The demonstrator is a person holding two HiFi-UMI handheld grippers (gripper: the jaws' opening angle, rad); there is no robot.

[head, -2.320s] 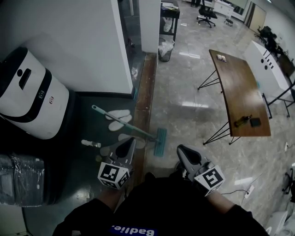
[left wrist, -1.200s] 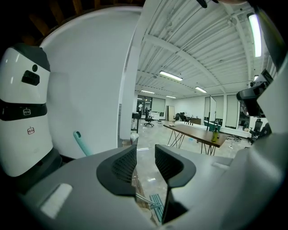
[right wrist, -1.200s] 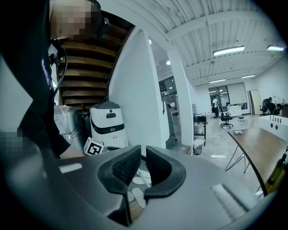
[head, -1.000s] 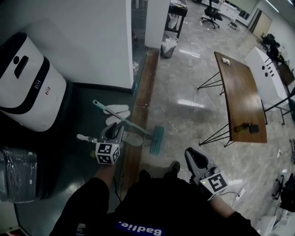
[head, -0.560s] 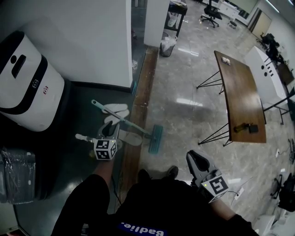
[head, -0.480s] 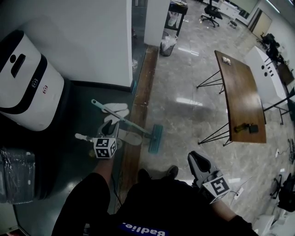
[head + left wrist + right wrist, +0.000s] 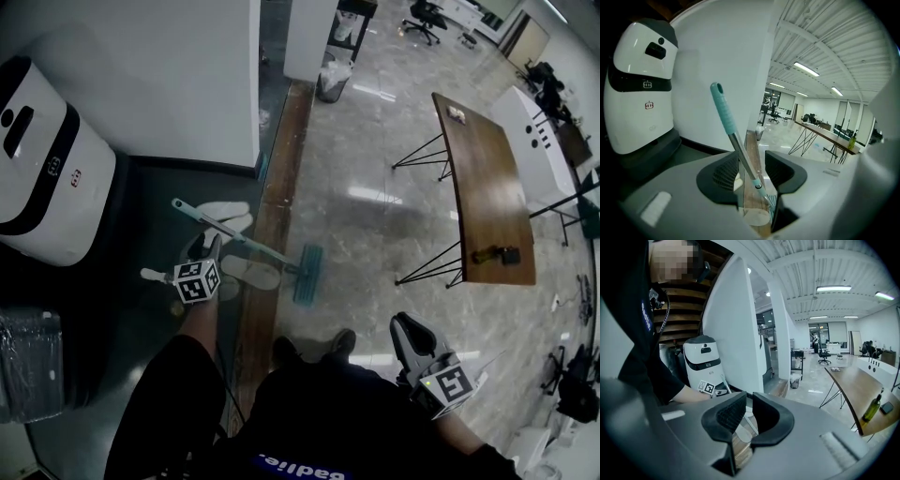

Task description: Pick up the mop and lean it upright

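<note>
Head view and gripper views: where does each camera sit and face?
Head view: on the head, looking steeply down at the mop; left gripper, right gripper show.
Left gripper view: on that gripper, along its jaws, just opening, mop handle between them.
Right gripper view: on that gripper, along open empty jaws; left forearm shows.
Both gripper views share the white machine.

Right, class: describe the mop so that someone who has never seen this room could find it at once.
Find the white wall with the white robot beside it. On the floor near the wall's foot lies the mop, slanting across the wooden strip. Unlike the pale foot-shaped pads beside it, it is long and thin, with a teal grip, metal shaft and flat teal head.
</note>
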